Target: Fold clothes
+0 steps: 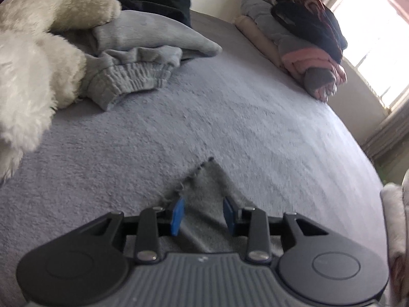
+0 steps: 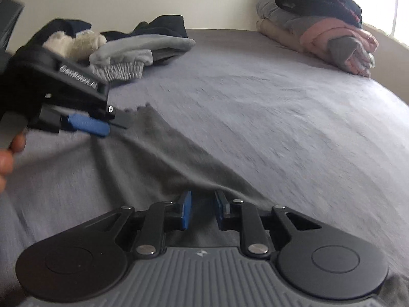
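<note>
A grey garment [image 2: 166, 153] lies on the lilac-grey bed sheet [image 2: 281, 128], pulled into a ridge between my two grippers. Its stitched corner [image 1: 204, 179] pokes forward past my left gripper [image 1: 203, 215], whose blue pads are shut on the cloth bunched between them. In the right wrist view, the left gripper [image 2: 115, 120] is at the left, pinching that corner, with a person's hand [image 2: 7, 158] behind it. My right gripper [image 2: 202, 209] is near the bottom centre, shut on the garment's near edge, which runs in between its pads.
A heap of unfolded clothes sits at the far left: grey sweatpants [image 1: 127, 76], a white fluffy item [image 1: 30, 76] and dark garments [image 1: 166, 2]. A folded stack [image 2: 332, 33] stands at the far right by the window [image 1: 378, 38]. A wall runs behind the bed.
</note>
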The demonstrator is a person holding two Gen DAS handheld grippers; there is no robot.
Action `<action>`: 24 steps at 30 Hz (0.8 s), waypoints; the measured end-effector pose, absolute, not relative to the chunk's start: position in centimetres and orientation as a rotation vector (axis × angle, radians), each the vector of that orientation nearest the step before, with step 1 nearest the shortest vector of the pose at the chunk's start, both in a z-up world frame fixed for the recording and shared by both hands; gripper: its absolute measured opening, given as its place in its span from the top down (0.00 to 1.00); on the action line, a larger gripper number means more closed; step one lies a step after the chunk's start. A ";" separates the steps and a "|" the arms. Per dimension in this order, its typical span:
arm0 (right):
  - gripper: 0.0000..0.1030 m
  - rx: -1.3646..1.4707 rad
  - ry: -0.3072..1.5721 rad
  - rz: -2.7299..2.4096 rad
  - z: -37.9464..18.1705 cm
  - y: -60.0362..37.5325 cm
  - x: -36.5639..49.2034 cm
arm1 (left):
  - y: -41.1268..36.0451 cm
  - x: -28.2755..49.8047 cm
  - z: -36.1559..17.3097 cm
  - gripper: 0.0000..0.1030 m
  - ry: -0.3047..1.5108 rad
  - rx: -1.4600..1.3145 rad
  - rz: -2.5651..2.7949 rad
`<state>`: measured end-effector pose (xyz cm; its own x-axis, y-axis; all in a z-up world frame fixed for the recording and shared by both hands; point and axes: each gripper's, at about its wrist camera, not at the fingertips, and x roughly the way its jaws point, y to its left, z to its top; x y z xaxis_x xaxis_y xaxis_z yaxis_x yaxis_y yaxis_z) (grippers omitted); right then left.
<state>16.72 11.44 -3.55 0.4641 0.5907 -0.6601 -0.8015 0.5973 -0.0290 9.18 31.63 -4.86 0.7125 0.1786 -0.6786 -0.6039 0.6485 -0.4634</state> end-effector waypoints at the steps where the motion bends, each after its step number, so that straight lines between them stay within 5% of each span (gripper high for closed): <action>1: 0.79 -0.363 0.651 0.885 -3.4 12.0 16.8 | 32.0 9.0 -4.8 0.65 0.632 -0.748 0.483; 24: 0.77 -0.373 0.625 1.089 -3.5 22.3 16.7 | 34.7 7.4 -3.8 0.63 0.556 -0.877 0.480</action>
